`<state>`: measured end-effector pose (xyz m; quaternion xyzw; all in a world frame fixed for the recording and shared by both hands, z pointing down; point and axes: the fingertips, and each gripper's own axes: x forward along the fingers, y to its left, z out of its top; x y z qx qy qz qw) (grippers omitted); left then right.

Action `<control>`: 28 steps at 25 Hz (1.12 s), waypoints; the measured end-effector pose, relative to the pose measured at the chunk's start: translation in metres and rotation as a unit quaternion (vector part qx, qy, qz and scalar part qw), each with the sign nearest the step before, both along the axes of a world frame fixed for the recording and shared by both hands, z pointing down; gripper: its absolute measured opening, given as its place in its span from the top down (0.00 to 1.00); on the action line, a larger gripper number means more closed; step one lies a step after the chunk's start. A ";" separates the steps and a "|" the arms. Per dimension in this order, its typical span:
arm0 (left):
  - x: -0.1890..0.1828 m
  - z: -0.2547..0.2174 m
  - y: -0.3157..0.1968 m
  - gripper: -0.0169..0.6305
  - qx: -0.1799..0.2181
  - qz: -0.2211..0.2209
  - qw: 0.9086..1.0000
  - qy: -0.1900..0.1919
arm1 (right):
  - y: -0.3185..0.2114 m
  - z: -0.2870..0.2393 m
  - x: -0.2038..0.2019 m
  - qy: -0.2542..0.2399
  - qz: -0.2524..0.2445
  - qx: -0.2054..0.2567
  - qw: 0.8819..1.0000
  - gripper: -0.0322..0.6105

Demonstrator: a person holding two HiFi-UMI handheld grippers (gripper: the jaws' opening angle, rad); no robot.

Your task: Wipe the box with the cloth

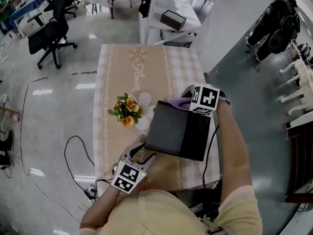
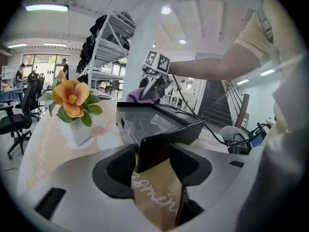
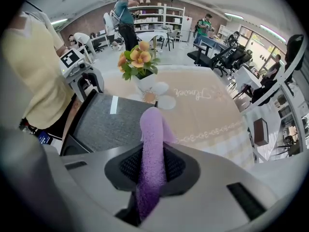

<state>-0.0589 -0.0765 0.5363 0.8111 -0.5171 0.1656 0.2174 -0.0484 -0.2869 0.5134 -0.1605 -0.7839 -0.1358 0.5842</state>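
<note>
A black box (image 1: 178, 129) with a grey textured top lies on the table near its front right corner. My left gripper (image 1: 142, 153) is shut on the box's near left corner; in the left gripper view the box's black edge (image 2: 153, 151) sits between the pads. My right gripper (image 1: 188, 102) stands at the box's far right corner, pointing steeply down, shut on a purple cloth (image 1: 177, 102). In the right gripper view the cloth (image 3: 152, 144) sticks out in a roll from between the jaws, hanging over the far edge of the box (image 3: 113, 122).
A small pot of orange flowers (image 1: 128, 110) stands just left of the box on the beige tablecloth (image 1: 146, 67). A black cable (image 1: 78, 155) runs on the floor at the left. Office chairs (image 1: 51, 33) and a white shelf unit (image 1: 171, 13) stand beyond the table.
</note>
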 end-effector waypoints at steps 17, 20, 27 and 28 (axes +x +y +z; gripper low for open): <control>0.001 -0.009 0.008 0.61 0.008 0.001 1.000 0.019 | 0.015 -0.005 -0.048 -0.028 -0.047 0.045 0.998 0.84; -0.001 -0.007 0.009 0.61 0.009 -0.002 1.000 0.019 | 0.019 -0.006 -0.051 -0.027 -0.051 0.050 0.997 0.84; -0.009 -0.009 0.008 0.61 0.013 -0.013 1.000 0.020 | 0.021 -0.008 -0.058 -0.030 -0.087 0.100 0.991 0.84; -0.010 -0.010 0.008 0.61 0.013 -0.015 1.000 0.022 | 0.020 -0.009 -0.059 -0.027 -0.104 0.121 0.987 0.84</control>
